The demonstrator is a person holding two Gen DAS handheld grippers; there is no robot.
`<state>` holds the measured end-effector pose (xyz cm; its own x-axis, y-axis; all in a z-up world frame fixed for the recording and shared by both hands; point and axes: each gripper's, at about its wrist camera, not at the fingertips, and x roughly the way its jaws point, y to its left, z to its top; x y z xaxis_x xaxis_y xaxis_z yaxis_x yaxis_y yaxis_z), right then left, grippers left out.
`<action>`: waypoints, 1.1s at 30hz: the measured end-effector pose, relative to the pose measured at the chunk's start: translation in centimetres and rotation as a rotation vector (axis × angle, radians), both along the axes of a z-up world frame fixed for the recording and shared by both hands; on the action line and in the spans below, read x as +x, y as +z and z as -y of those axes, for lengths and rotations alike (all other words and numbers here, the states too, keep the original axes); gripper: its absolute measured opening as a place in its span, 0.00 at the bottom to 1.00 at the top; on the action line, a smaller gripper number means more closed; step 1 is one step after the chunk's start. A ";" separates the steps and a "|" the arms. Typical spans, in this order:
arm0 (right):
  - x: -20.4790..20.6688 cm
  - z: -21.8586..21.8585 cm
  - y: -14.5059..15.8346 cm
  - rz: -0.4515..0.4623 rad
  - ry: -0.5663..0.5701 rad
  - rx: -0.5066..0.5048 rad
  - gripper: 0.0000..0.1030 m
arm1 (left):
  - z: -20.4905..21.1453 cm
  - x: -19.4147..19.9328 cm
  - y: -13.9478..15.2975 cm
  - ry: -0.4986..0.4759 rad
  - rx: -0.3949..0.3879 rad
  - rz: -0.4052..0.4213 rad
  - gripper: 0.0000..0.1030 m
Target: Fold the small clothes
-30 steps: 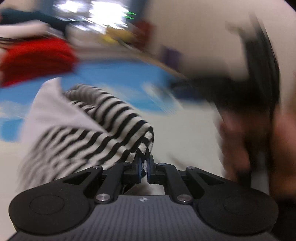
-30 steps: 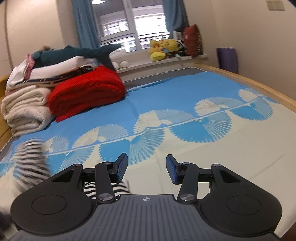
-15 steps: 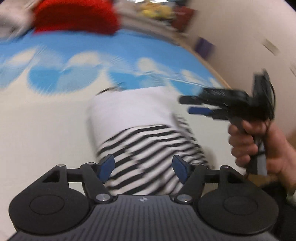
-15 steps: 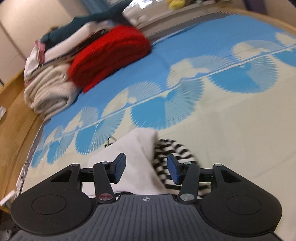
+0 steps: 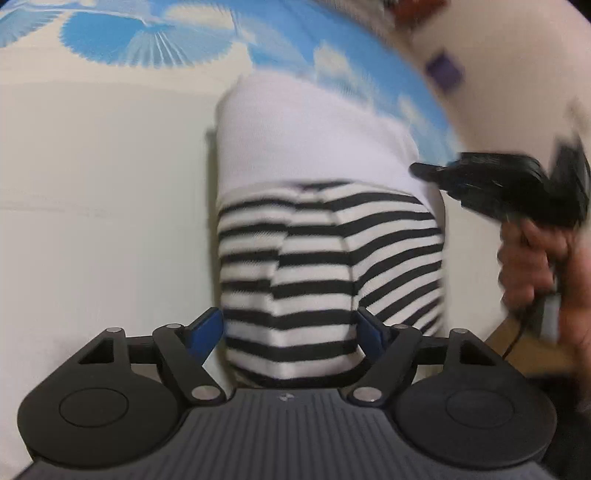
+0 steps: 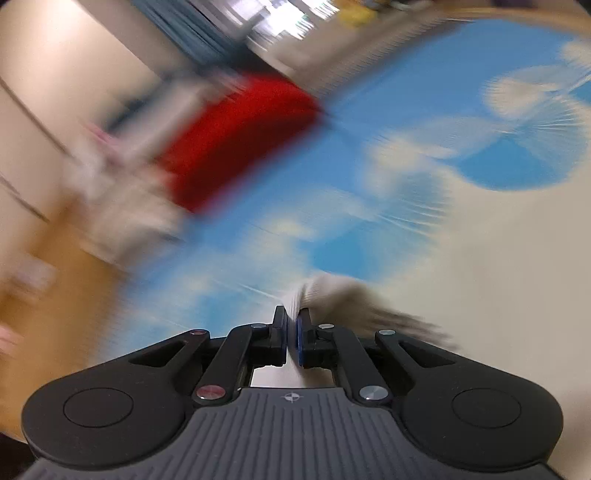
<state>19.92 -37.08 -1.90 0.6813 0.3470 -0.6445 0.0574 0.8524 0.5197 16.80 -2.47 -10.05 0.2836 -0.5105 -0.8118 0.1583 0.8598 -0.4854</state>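
Note:
A small garment (image 5: 325, 258), black-and-white striped below and plain white above, lies folded on the bed sheet (image 5: 92, 184). My left gripper (image 5: 290, 328) hovers over its near striped end with its jaws opening; the cloth shows between the blue pads (image 5: 205, 326) and neither pad presses on it. In the left wrist view my right gripper (image 5: 424, 171), held by a hand (image 5: 528, 258), meets the white part's right edge. In the blurred right wrist view the right gripper (image 6: 291, 317) is shut, with a pale edge of the garment (image 6: 343, 295) coming out between its fingertips.
A red folded blanket (image 6: 236, 140) and a pile of pale folded laundry (image 6: 122, 206) sit at the far left of the bed, by a wooden edge (image 6: 55, 266). The blue-and-cream sheet (image 6: 498, 258) stretches to the right. A window (image 6: 280, 22) lies beyond.
The left gripper let go of the striped garment, opened wide and sank over its near end. The right gripper swung down to the garment's far edge and shut there.

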 end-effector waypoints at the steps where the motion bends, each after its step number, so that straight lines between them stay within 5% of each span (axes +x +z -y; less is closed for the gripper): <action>1: 0.8 -0.3 -2.0 -0.116 -0.016 -0.123 0.02 | 0.4 -0.1 -0.7 -0.021 0.013 -0.019 0.79; 3: 1.7 -0.7 -4.4 -0.223 -0.011 -0.184 0.02 | 0.6 -0.2 -1.1 -0.042 0.019 -0.032 0.79; 6: 1.8 -2.1 -4.7 -0.203 0.018 -0.243 0.02 | 0.9 -0.8 -0.1 -0.087 0.063 0.010 0.80; 10: 1.0 -2.2 -3.9 -0.180 0.007 -0.238 0.05 | 0.9 -1.3 -0.4 -0.140 0.081 -0.036 0.81; 16: -2.3 0.3 -2.8 -0.151 0.029 -0.056 0.42 | -2.2 0.2 1.9 -0.081 0.006 0.004 0.81; 20: -3.7 -0.3 -3.9 -0.212 0.147 -0.105 0.42 | -4.2 1.7 2.6 0.027 -0.012 0.060 0.82; 21: -4.0 -0.4 -4.2 -0.214 0.174 -0.109 0.37 | -4.7 2.3 2.2 0.058 -0.031 0.048 0.82; 22: -4.3 -0.5 -4.2 -0.205 0.196 -0.113 0.15 | -5.1 2.8 1.8 0.090 -0.048 0.033 0.82; 25: -5.4 0.0 -4.0 -0.163 0.237 -0.132 0.08 | -5.5 4.4 1.0 0.168 -0.084 0.002 0.82; 27: -5.4 1.4 -4.6 -0.215 0.185 -0.095 0.07 | -4.4 5.9 0.3 0.204 -0.131 -0.012 0.84; 31: -5.0 0.6 -5.6 -0.288 0.164 -0.136 0.10 | -4.2 7.8 -0.9 0.251 -0.201 -0.029 0.84; 33: -4.7 0.4 -5.4 -0.271 0.122 -0.157 0.29 | -3.9 8.5 -1.7 0.260 -0.224 -0.046 0.85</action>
